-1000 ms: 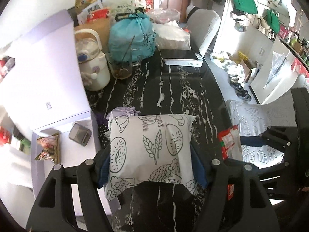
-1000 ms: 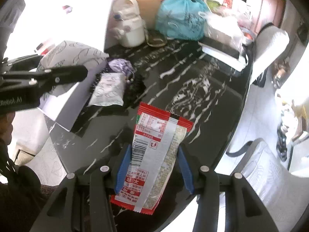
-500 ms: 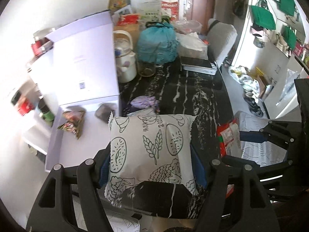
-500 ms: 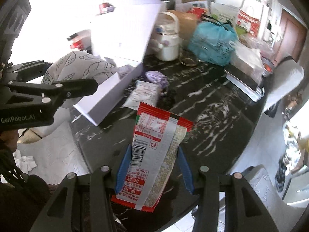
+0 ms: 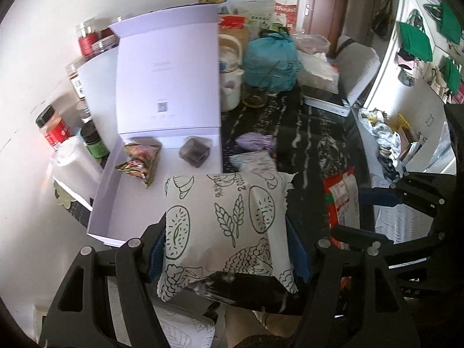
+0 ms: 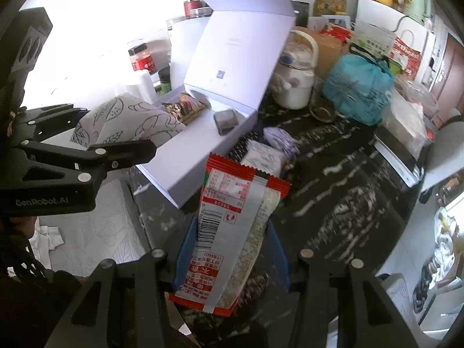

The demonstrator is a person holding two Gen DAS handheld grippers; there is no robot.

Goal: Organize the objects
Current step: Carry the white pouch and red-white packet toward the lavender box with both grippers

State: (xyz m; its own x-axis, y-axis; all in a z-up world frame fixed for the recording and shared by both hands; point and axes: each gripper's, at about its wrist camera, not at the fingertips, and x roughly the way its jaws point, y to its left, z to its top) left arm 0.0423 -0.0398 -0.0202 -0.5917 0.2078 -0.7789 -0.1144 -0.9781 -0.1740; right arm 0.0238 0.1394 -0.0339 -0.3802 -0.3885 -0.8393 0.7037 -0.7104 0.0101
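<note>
While the open lavender box sits at the table's left edge, left gripper clamps the white printed pouch above the box's near corner — right gripper grasps the red snack packet just right of the box.

home dining area | marble table, kettle, door, hanging bags

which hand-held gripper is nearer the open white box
Left. The left hand-held gripper hangs at the white box's near edge; the right hand-held gripper sits further right, over the dark table.
</note>
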